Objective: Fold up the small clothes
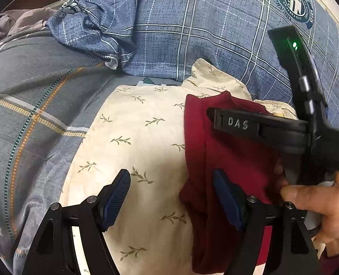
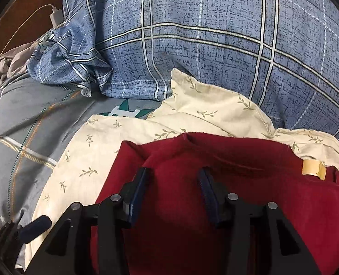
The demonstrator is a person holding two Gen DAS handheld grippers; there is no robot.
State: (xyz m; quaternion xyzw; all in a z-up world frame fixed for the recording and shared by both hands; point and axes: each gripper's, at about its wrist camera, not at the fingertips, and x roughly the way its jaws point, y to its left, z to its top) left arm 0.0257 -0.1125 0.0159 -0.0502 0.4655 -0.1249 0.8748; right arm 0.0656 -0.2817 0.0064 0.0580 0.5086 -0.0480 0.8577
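My left fingers [image 1: 171, 197] are spread, grasping nothing, over the cream cloth [image 1: 132, 137]. The red garment [image 2: 215, 183] lies on it at 3 o'clock. My right fingers [image 2: 172, 194] hover released above the garment.

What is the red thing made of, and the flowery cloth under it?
The red garment looks like soft, matte knit cloth, perhaps cotton: it slumps in thick folds without shine. The cream cloth with leaf sprigs looks like thin, smooth woven cotton, creasing finely. I can't be sure of the fibre.
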